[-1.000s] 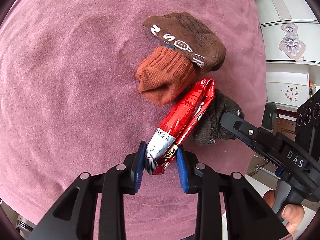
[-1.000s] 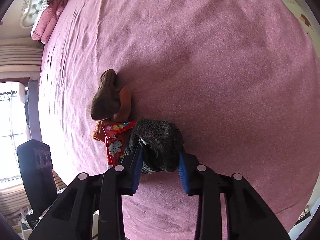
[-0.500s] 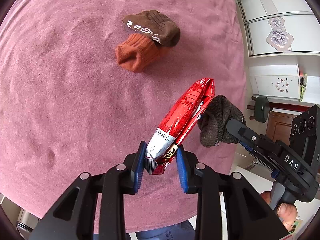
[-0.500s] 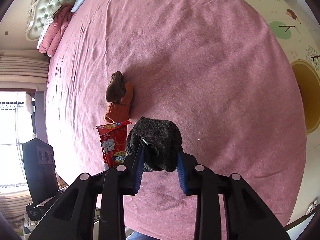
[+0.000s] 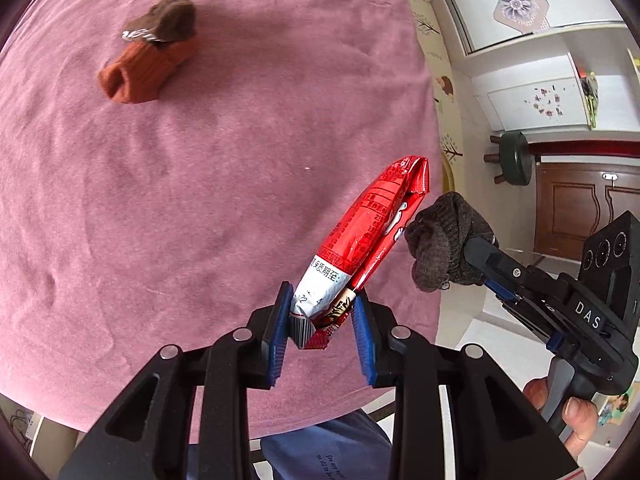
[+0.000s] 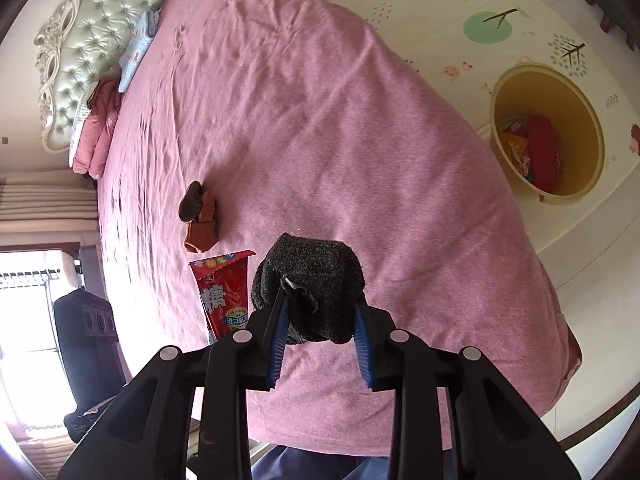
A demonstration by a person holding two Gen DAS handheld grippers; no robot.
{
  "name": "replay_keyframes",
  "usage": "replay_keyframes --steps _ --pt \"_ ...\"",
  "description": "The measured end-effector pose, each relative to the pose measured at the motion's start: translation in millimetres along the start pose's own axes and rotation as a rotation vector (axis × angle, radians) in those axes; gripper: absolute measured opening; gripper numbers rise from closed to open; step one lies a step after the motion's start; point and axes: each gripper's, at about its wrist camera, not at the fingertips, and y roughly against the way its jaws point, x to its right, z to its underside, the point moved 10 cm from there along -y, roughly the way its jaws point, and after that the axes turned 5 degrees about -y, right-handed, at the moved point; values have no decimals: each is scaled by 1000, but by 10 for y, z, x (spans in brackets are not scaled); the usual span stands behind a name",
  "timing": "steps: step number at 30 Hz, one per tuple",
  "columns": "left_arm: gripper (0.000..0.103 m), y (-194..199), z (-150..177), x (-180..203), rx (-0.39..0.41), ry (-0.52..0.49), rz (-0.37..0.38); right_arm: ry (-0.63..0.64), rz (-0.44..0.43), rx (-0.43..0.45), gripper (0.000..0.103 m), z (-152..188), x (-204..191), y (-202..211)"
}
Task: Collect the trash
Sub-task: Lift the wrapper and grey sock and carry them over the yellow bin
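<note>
My left gripper is shut on the lower end of a red snack wrapper and holds it well above the pink bed. My right gripper is shut on a dark grey sock, also lifted off the bed; that sock shows beside the wrapper in the left wrist view. The wrapper shows in the right wrist view just left of the sock. A brown and orange sock pair lies on the bed farther away, and shows in the right wrist view too.
A yellow bin with red and orange items inside stands on the patterned floor mat right of the bed. Pillows and a tufted headboard are at the bed's far end. A dark stool and white cabinets stand beyond the bed's edge.
Both grippers have lifted up and back from the bed, carrying the wrapper and the grey sock. The brown and orange socks stayed put and now look farther away.
</note>
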Motion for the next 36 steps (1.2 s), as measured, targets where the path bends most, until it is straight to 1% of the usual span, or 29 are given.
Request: replay_keyframes --steps 9,17,23,34,36 --pt "29 -336 -75 788 -48 -125 -1 -117 -12 75 29 -228 678 466" --pt "29 -644 -287 1432 -80 -206 -5 -220 -25 158 29 -602 1256 863" --pt "29 -841 -519 1917 -91 -257 -5 -277 -32 205 29 -907 1599 1083" --pt "29 -1235 -888 2548 -131 -318 -14 -342 -42 260 30 -1380 2060 1283" --pt "29 -1283 -913 2605 -139 -335 -18 -354 -43 266 30 -1453 2144 1297"
